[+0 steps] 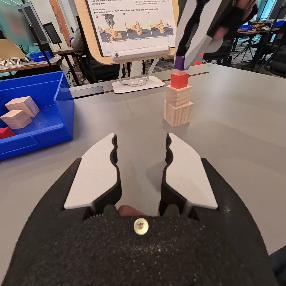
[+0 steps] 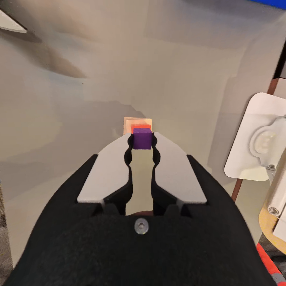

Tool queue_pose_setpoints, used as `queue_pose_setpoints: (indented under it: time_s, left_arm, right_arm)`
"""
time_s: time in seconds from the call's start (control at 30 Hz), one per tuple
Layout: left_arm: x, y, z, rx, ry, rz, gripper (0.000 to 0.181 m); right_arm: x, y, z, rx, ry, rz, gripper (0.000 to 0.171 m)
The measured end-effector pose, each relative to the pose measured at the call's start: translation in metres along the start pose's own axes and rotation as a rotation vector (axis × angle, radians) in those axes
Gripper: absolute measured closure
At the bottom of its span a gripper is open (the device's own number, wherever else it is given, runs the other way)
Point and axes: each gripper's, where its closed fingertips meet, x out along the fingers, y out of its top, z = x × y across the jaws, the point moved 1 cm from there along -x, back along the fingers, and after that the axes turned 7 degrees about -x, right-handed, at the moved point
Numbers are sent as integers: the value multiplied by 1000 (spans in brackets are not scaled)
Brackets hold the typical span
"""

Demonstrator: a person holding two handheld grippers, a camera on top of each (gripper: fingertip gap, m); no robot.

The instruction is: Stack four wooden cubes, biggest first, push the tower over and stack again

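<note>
Purple cube (image 2: 142,140) clenched in right gripper (image 2: 142,136), just above red cube (image 1: 179,80) topping two-block wooden stack (image 1: 178,106); left gripper (image 1: 141,139) released, near.

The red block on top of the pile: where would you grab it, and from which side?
By its two upright side faces, coming straight down from above. The red block sits flat and exposed on the wooden blocks, so its sides are free.
</note>
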Motion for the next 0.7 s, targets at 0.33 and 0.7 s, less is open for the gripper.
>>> queue_pose_setpoints:
  time_s: [0.33,0.7]
  left_arm:
    - [6,-1,0,-8,-15,-19,121]
    - [5,0,-1,-20,-24,-11,122]
  right_arm:
    - [7,-3,1,-4,71,-41,149]
    - [-47,14,-15,44,-130,196,127]
